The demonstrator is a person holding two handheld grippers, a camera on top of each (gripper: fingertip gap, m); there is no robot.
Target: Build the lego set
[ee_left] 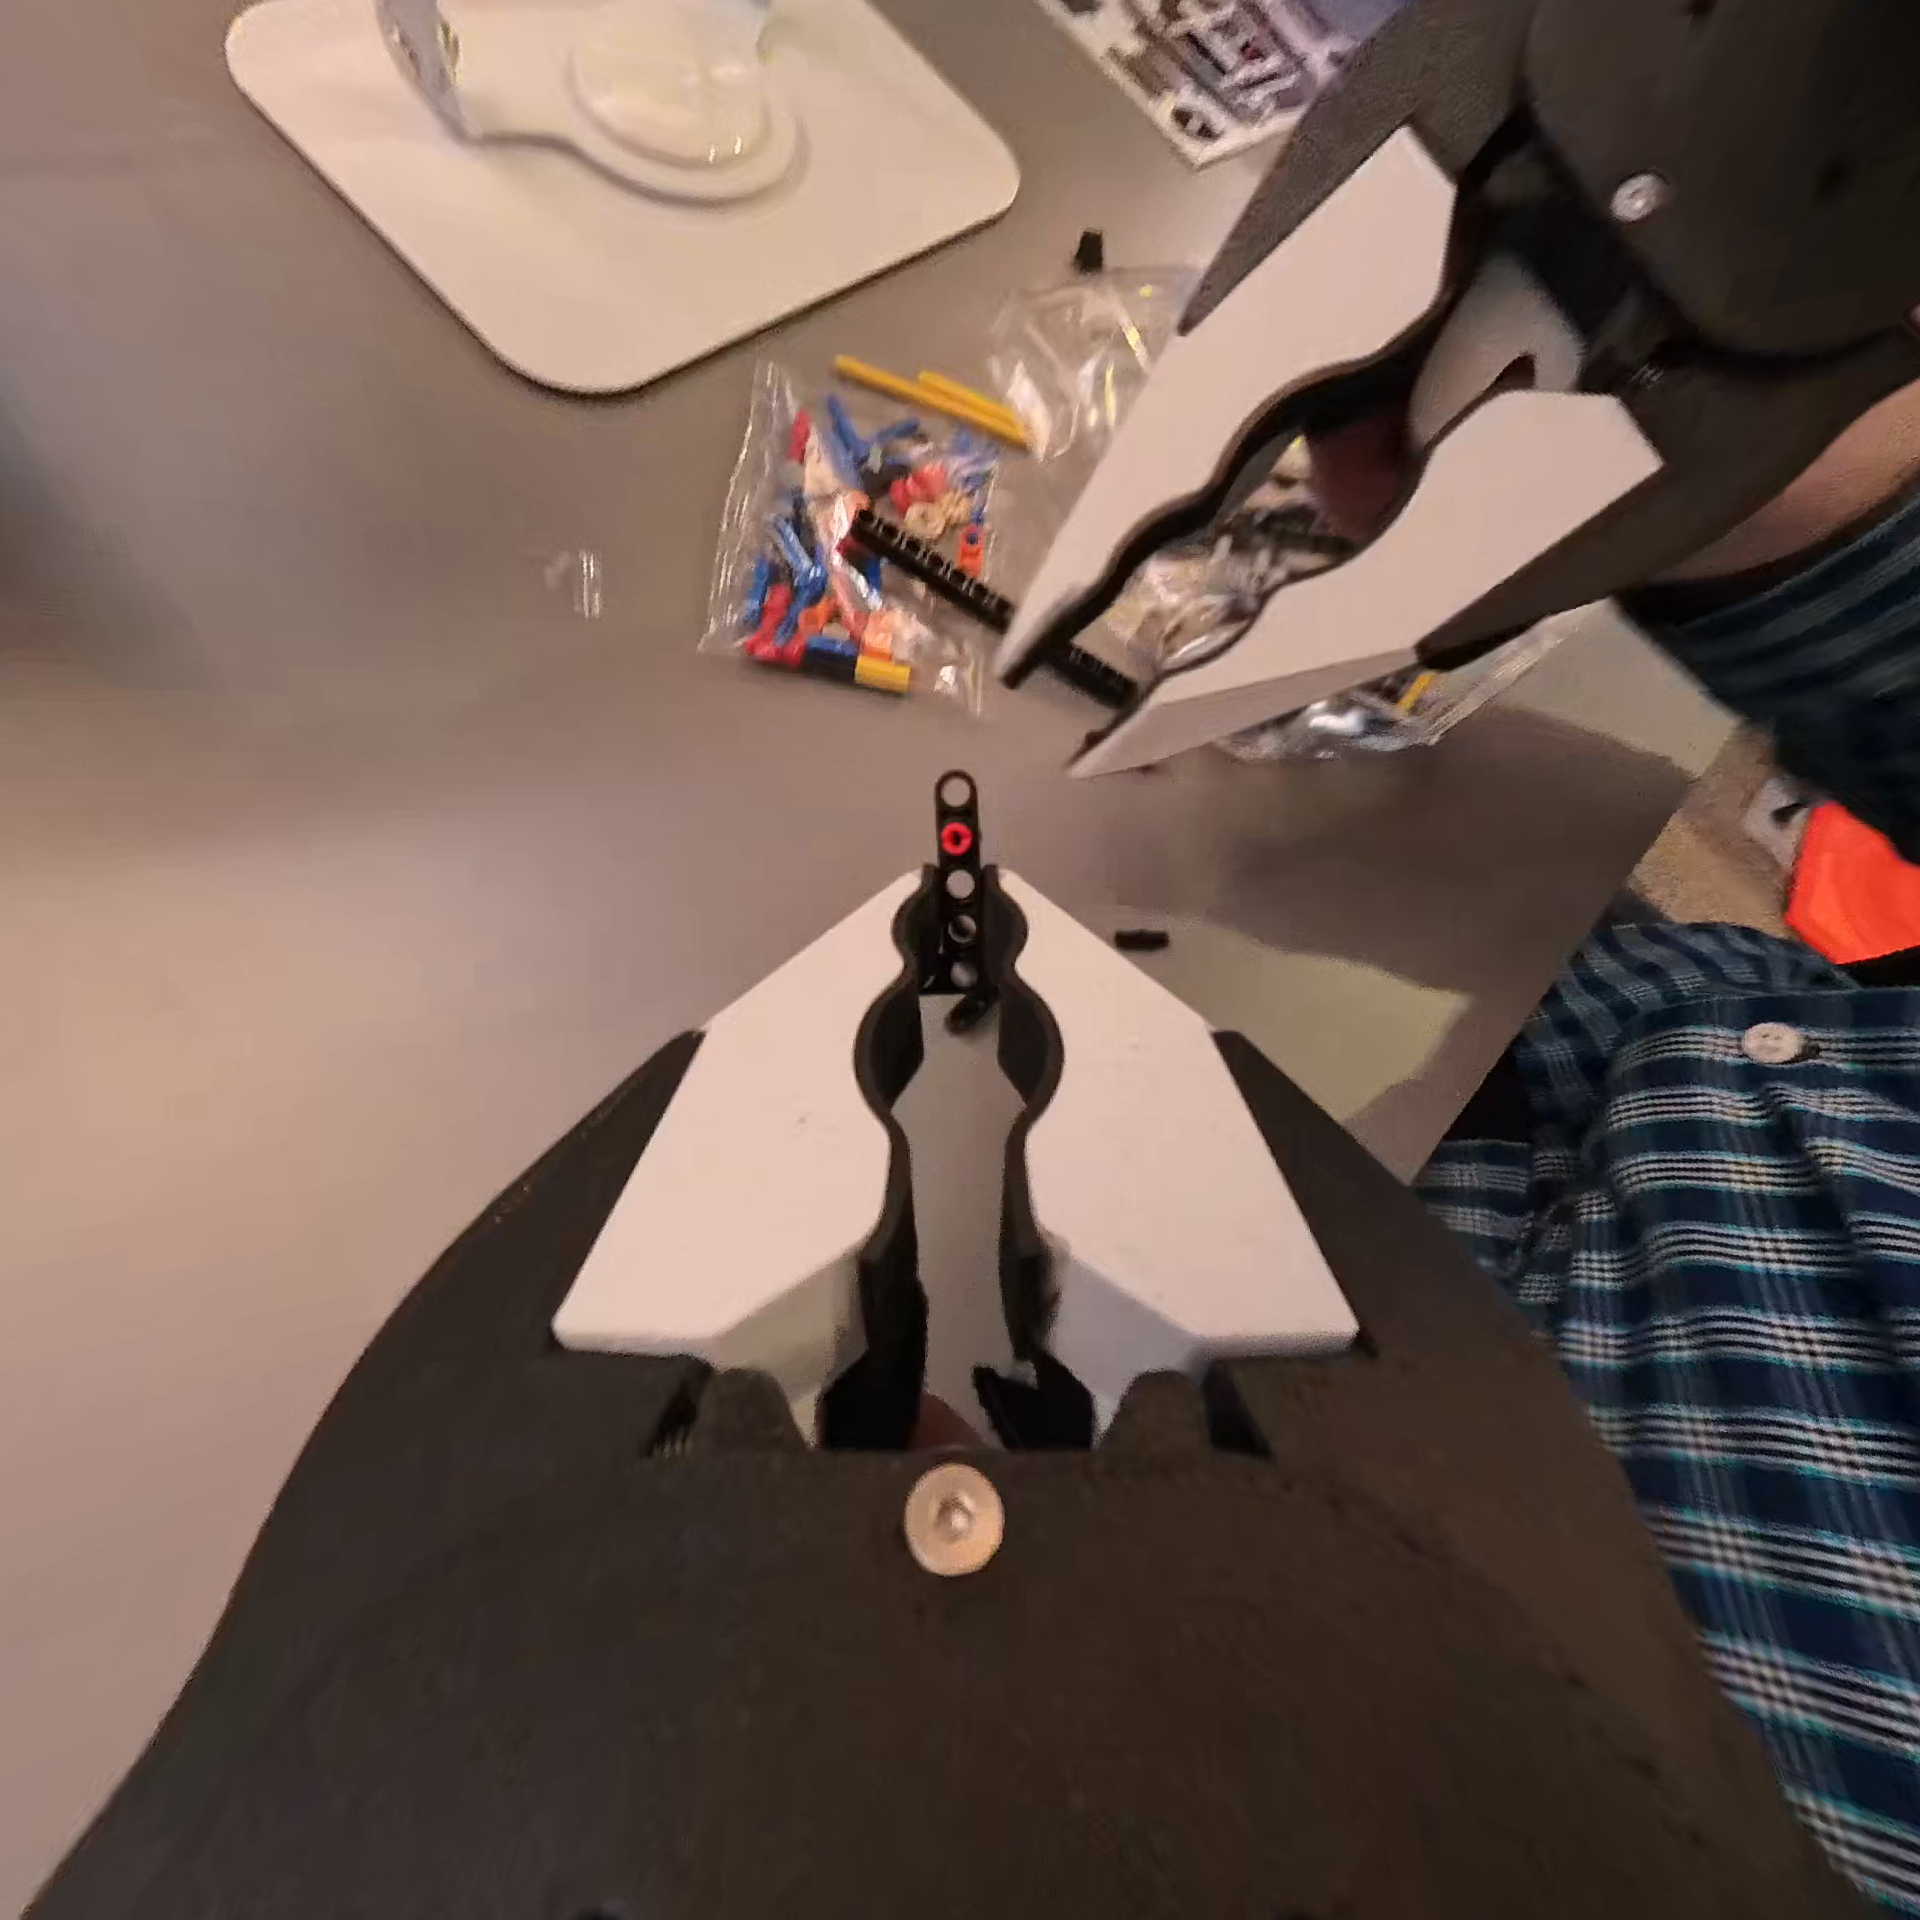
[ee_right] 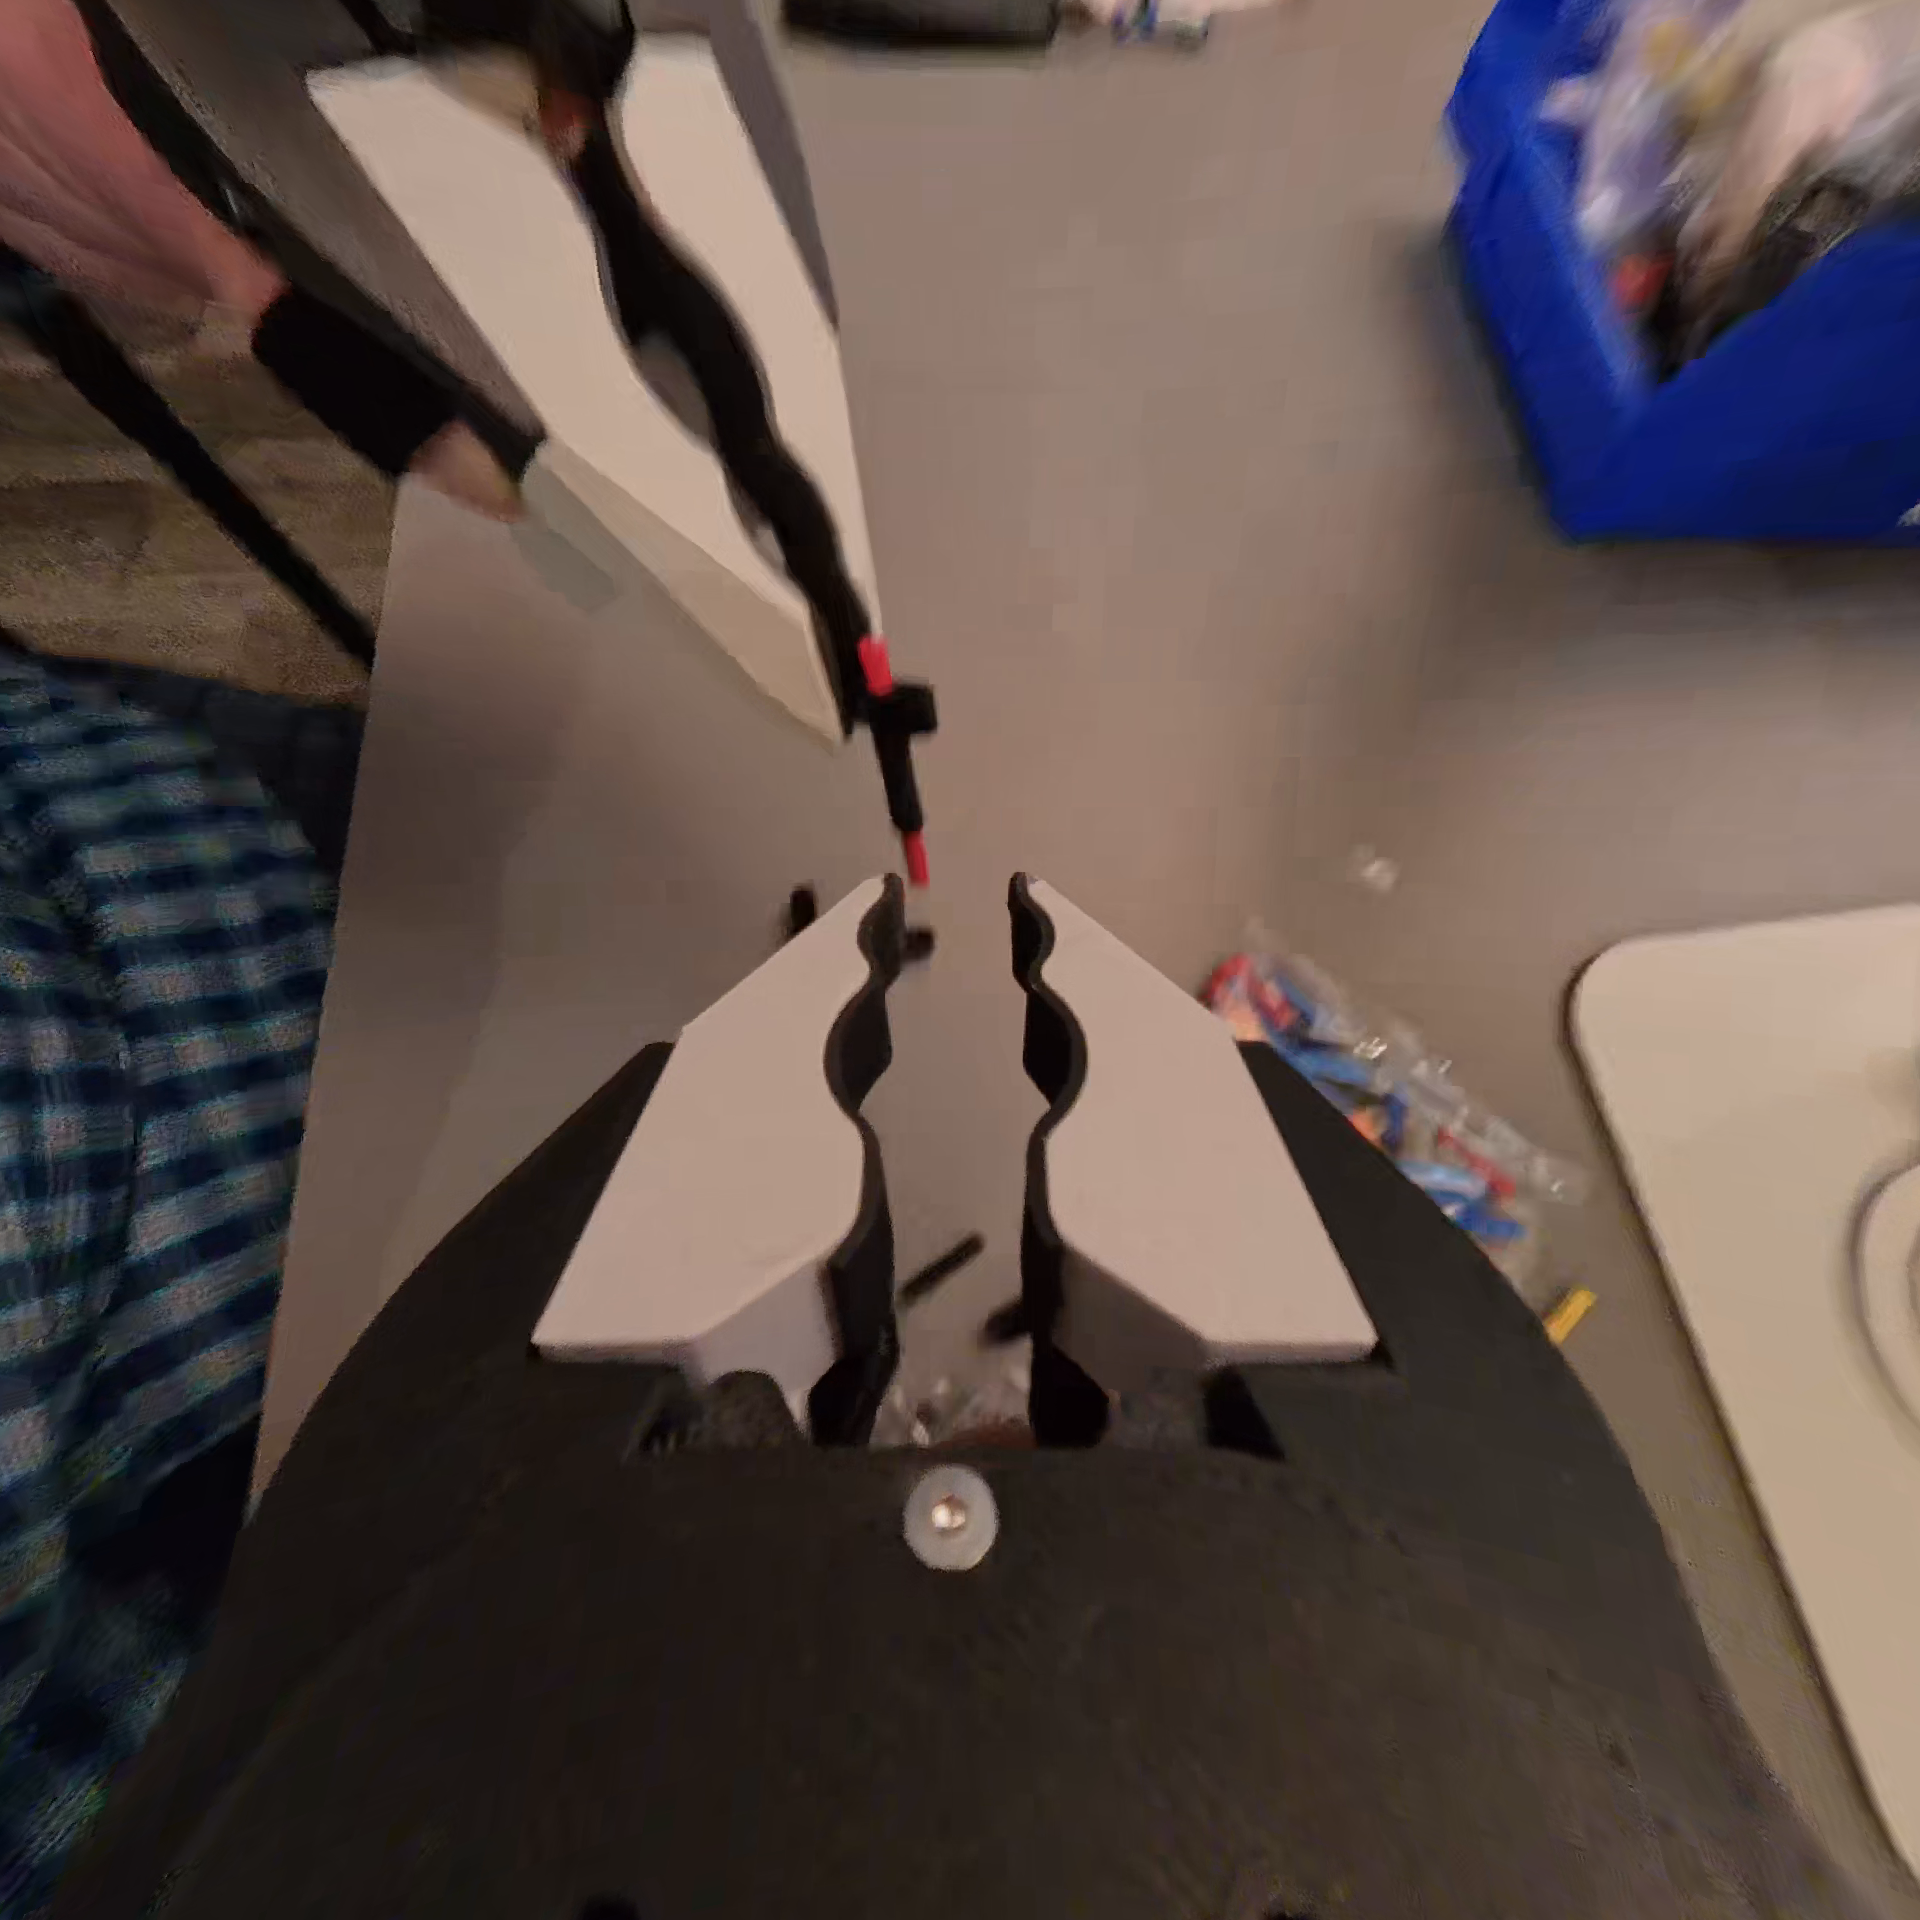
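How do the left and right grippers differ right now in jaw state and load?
The left gripper is shut on the black holed beam, which sticks out past its tips with a red pin in one hole; the right gripper is open, a clear gap between its jaws, and holds nothing. The left gripper sits over bare grey table; the right gripper hangs above the bags of pieces. Both have the same white fingers with wavy black pads.

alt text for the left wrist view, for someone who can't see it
The left gripper is shut on a black holed lego beam with a red pin, above a grey table. The open right gripper hovers over a bag of coloured pieces.
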